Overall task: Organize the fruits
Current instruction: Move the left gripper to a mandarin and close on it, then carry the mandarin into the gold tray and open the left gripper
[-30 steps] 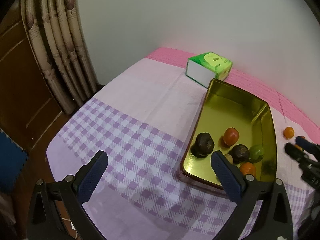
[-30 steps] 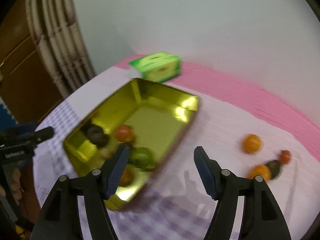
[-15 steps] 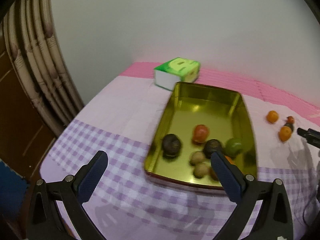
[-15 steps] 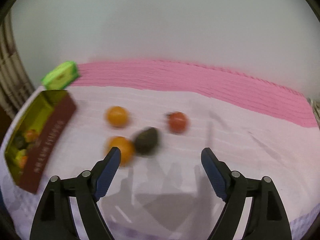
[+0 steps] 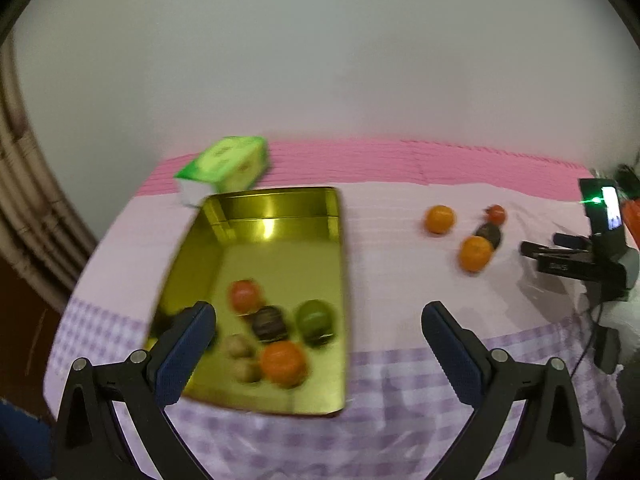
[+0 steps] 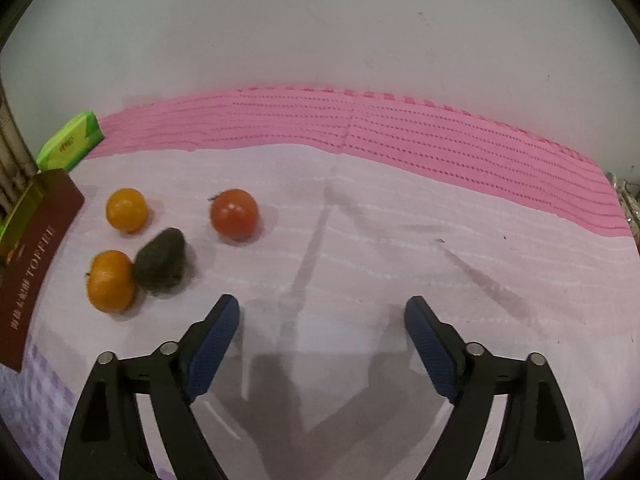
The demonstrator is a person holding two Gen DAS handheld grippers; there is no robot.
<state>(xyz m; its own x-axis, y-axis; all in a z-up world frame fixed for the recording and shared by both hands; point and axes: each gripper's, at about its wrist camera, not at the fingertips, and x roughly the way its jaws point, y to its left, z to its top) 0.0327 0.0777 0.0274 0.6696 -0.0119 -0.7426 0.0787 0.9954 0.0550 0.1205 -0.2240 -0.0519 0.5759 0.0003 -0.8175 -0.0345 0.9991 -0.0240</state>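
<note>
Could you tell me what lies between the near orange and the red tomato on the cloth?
A dark avocado, touching the near orange and apart from the red tomato; the right wrist view shows this.

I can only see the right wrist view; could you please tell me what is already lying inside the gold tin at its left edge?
Observer: In the left wrist view the shallow gold rectangular tin holds several fruits, among them a round red tomato, a green lime-like fruit and a round orange mandarin.
Operator: Thank you. Is the left gripper carrying anything?
Observer: No, the left gripper is open and empty, hovering over the tin's near end.
Operator: And where does my right gripper sit relative to the loose fruit?
Observer: The right gripper, its jaws opening and empty, is to the right of the oval dark avocado in the left wrist view.
</note>
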